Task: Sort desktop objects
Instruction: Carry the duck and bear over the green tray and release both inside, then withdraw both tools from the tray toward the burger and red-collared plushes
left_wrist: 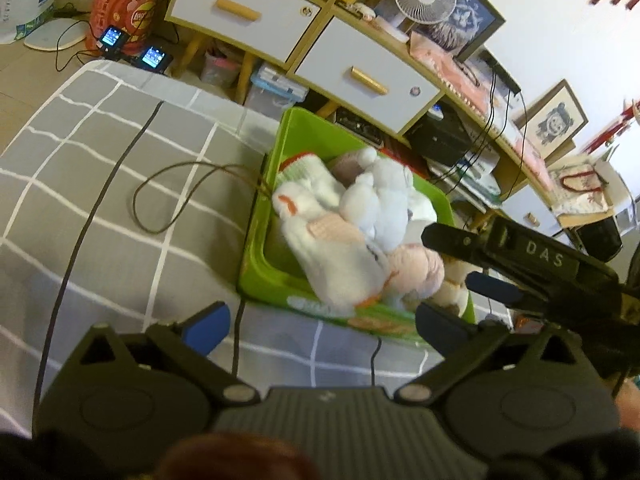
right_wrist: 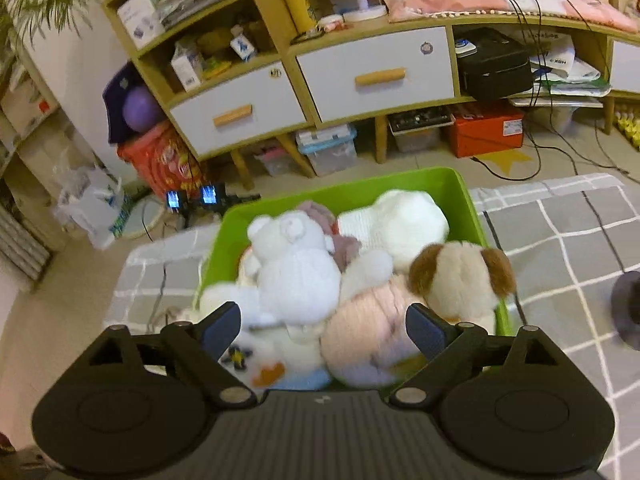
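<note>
A green bin (left_wrist: 260,256) sits on a grey checked cloth (left_wrist: 100,184) and is piled with soft toys: a white bear (right_wrist: 296,260), a pink plush (right_wrist: 360,332), a brown-eared dog (right_wrist: 460,276) and a white plush (left_wrist: 340,256). My left gripper (left_wrist: 320,324) is open and empty above the bin's near edge. My right gripper (right_wrist: 324,328) is open, just above the pink plush and white bear; it also shows in the left wrist view (left_wrist: 480,264) over the bin's right side.
A thin brown cord loop (left_wrist: 176,196) and a dark cable (left_wrist: 80,232) lie on the cloth left of the bin. A wooden cabinet with white drawers (right_wrist: 304,84) stands behind, with boxes under it (right_wrist: 484,128). A dark round object (right_wrist: 628,304) sits at the cloth's right.
</note>
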Available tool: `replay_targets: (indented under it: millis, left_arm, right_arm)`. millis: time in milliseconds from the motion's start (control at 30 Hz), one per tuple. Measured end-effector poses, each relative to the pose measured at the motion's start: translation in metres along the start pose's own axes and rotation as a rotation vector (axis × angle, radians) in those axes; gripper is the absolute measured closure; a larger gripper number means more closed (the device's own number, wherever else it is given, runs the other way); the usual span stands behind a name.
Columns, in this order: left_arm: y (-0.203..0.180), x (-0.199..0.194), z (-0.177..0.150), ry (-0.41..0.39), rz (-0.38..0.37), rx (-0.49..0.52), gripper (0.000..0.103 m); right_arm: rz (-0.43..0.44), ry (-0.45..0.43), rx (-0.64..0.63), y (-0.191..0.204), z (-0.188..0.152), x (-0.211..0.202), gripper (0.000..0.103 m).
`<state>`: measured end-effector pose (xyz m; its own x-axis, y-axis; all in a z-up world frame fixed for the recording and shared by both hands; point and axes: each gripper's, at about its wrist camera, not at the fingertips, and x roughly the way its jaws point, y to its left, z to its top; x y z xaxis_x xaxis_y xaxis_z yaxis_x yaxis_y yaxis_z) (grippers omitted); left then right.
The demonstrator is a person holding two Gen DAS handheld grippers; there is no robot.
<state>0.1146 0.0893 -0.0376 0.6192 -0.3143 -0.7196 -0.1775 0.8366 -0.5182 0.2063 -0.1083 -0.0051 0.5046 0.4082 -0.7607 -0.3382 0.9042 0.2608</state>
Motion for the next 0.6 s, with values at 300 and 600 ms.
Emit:
replay_targets:
  millis: [300,600]
  left_arm:
    - [-0.007,-0.005,-0.013,0.074,0.008,0.010,0.001]
    - [-0.015,-0.012,-0.030,0.141,-0.003,0.053,0.001]
  right_arm:
    - [-0.036,0.120,0.033,-0.008,-0.017,-0.021,0.012]
    - [-0.031,0.180,0.077,-0.015,-0.036,-0.044,0.012]
